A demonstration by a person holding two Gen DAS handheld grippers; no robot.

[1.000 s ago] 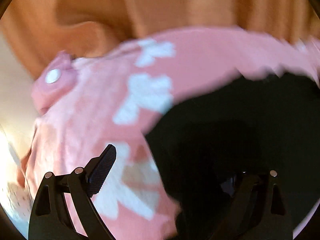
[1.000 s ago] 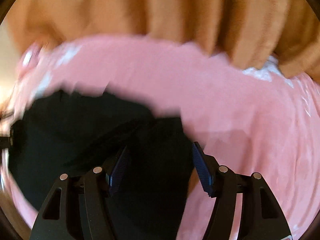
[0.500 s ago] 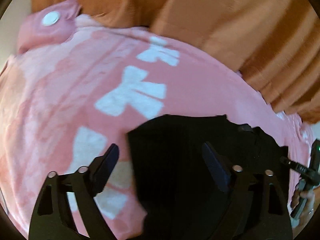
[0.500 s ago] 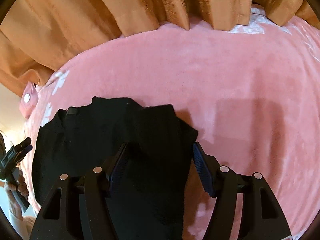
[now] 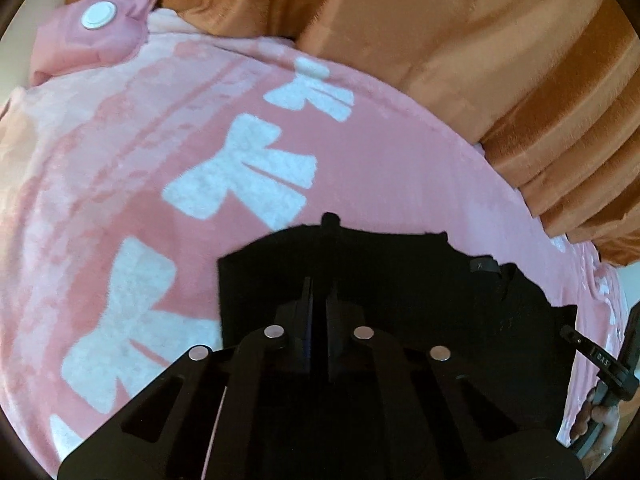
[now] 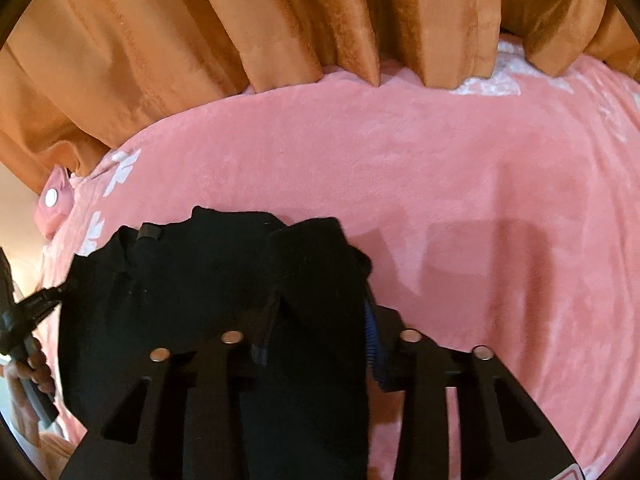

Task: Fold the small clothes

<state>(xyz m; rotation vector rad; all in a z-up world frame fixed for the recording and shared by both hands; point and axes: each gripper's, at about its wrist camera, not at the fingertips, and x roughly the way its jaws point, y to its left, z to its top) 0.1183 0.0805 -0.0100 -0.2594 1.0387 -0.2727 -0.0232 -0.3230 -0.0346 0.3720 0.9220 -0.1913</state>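
A small black garment [image 5: 400,272] lies on a pink blanket [image 5: 380,160] with white bow prints. My left gripper [image 5: 319,292] is shut over the garment's near edge, and black cloth fills the view beneath its fingers. From the right wrist, the left gripper [image 6: 66,287] meets the garment's [image 6: 200,264] left edge. My right gripper [image 6: 320,328] is closing on a raised fold of the black cloth. The fold fills the gap between its pads. My right gripper [image 5: 568,330] also shows at the garment's right edge in the left wrist view.
Orange curtains [image 6: 240,40] hang along the blanket's far side. A pink pouch with a white button [image 5: 96,40] sits at the blanket's far left corner. Bare pink blanket [image 6: 500,220] spreads to the right of the garment. A person's hand [image 6: 36,364] holds the left gripper's handle.
The left jaws went from wide open to shut over the black cloth. The right jaws narrowed onto the fold between them. Both views rolled, then steadied and sharpened.
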